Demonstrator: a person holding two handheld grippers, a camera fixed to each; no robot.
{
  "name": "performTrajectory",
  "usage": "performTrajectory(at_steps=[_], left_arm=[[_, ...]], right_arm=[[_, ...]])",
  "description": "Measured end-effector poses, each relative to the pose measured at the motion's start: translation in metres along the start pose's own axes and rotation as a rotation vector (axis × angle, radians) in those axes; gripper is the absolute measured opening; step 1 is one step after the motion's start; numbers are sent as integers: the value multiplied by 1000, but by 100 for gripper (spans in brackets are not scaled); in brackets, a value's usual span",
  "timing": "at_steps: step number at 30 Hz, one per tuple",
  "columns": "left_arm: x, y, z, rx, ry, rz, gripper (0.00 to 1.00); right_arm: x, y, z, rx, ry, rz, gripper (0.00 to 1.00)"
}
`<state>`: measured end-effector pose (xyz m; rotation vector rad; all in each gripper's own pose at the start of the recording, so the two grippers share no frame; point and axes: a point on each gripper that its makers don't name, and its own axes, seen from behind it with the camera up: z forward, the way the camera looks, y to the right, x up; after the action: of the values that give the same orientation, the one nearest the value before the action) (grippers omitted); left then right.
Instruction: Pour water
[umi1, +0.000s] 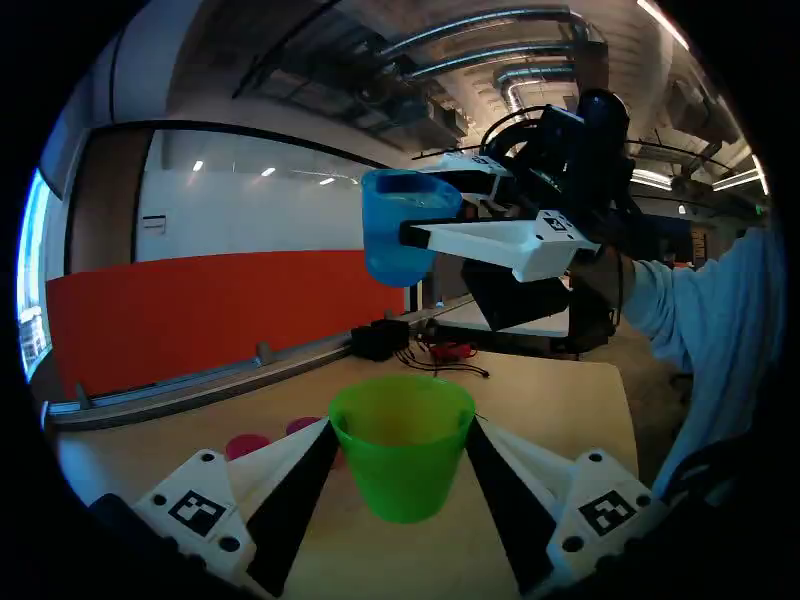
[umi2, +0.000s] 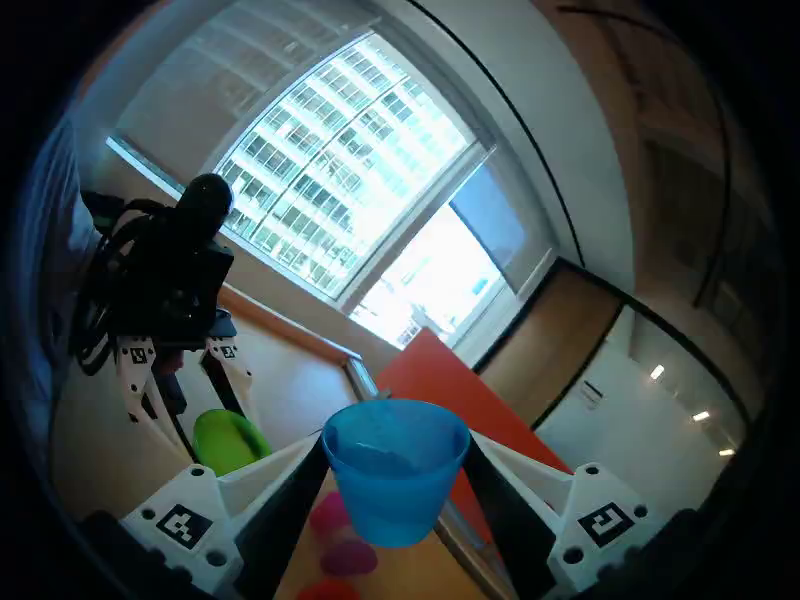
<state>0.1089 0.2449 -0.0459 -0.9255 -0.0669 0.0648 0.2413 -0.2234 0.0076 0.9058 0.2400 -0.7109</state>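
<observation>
Blue cup (umi2: 395, 490), clamped by right gripper (umi2: 397, 445), hangs well clear above green cup (umi1: 403, 465) clamped by left gripper (umi1: 403, 425).

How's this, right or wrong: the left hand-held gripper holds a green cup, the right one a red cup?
Wrong on colour: the right hand-held gripper holds a blue cup, as the right gripper view shows. The left hand-held gripper does hold the green cup.
</observation>
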Motion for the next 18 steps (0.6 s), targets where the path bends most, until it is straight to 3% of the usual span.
performTrajectory(at_steps=[18], left_arm=[[10,7,6,-25,14,30,87]], right_arm=[[11,16,12,-21,-11,-210,92]])
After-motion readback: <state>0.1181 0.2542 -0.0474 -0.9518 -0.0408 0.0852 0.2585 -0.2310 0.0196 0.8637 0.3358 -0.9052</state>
